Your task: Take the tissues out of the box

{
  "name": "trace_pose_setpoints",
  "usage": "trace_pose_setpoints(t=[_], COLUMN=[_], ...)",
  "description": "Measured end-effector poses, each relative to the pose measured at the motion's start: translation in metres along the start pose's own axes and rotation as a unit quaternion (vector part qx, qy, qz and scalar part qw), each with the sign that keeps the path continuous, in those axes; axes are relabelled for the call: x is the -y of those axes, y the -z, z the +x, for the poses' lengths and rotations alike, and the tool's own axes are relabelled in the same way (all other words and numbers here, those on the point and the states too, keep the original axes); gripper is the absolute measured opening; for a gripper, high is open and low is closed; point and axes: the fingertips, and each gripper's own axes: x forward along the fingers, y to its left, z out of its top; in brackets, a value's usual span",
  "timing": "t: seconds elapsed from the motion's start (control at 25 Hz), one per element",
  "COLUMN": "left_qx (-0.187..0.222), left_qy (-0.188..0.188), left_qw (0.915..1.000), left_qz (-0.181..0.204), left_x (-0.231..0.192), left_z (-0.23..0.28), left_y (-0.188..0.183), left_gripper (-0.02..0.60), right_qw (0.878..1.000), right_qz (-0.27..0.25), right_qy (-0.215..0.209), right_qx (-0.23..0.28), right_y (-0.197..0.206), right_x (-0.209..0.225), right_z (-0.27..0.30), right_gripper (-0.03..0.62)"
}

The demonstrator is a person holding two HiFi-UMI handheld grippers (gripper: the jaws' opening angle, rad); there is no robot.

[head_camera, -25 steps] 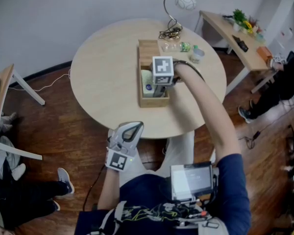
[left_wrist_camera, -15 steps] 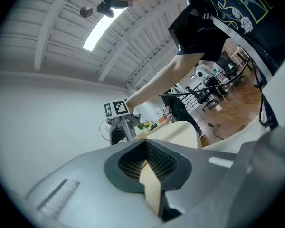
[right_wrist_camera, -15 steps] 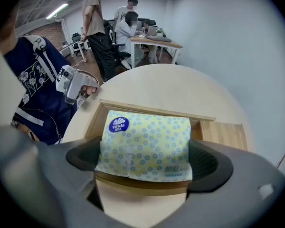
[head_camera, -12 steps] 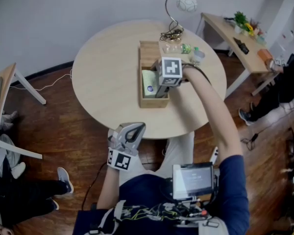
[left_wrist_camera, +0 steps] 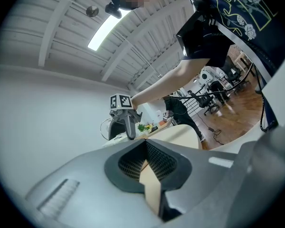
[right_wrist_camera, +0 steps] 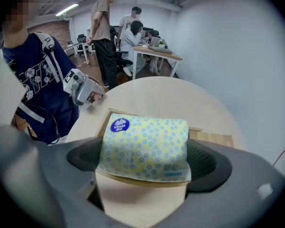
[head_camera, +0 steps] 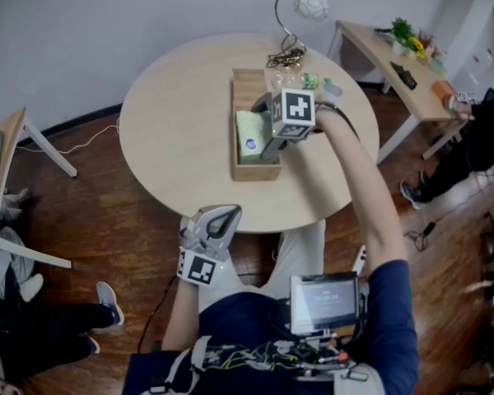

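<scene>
Grey right gripper (right_wrist_camera: 145, 167), jaws wide and just now closing in, pinches the yellow-dotted tissue pack (right_wrist_camera: 145, 144), tipped up in the wooden box (head_camera: 249, 82); lift straight and steady to clear the rim; left gripper (head_camera: 221, 219) hangs closed, empty, by the table (head_camera: 173, 122) edge

Bright, even indoor light is filling all three views. Ceiling strip lights (left_wrist_camera: 103, 32) are glaring white in both gripper views. Shadows on the desk (head_camera: 173, 122) are showing faint and soft. Wide-angle distortion is bending the edges, those views' corners are vignetting black, and the nearest foreground is blurring
</scene>
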Motion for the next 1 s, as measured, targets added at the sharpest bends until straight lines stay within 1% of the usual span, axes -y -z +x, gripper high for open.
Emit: trace_pose_setpoints(t=[0.24,0.44,0.6,0.76,0.88,1.0], left_qx=[0.009,0.005,0.013,0.012,0.009,0.012], left_qy=[0.001,0.002,0.001,0.001,0.001,0.002], left_qw=[0.9997,0.9999,0.9998,0.9997,0.9998,0.9997], left_qz=[-0.022,-0.011,-0.018,-0.02,-0.019,-0.019], left_x=[-0.004,-0.003,-0.005,-0.004,-0.004,-0.003], left_z=[-0.003,-0.001,-0.002,-0.002,-0.001,-0.001], left_y=[-0.004,-0.003,-0.005,-0.004,-0.004,-0.004], left_gripper=[0.003,0.003,0.003,0.003,0.003,0.003], right_qw=[1.0,0.999,0.998,0.997,0.996,0.996], right_qz=[-0.004,-0.015,-0.022,-0.032,-0.043,-0.043], right_qy=[0.009,0.017,0.025,0.036,0.041,0.046], right_qx=[0.029,0.035,0.045,0.066,0.068,0.07], right_y=[-0.011,-0.016,-0.023,-0.034,-0.04,-0.04], right_x=[-0.001,-0.001,-0.002,-0.005,-0.006,-0.008], right_z=[-0.016,-0.027,-0.035,-0.048,-0.055,-0.06], right_gripper=[0.548,0.543,0.538,0.535,0.534,0.534])
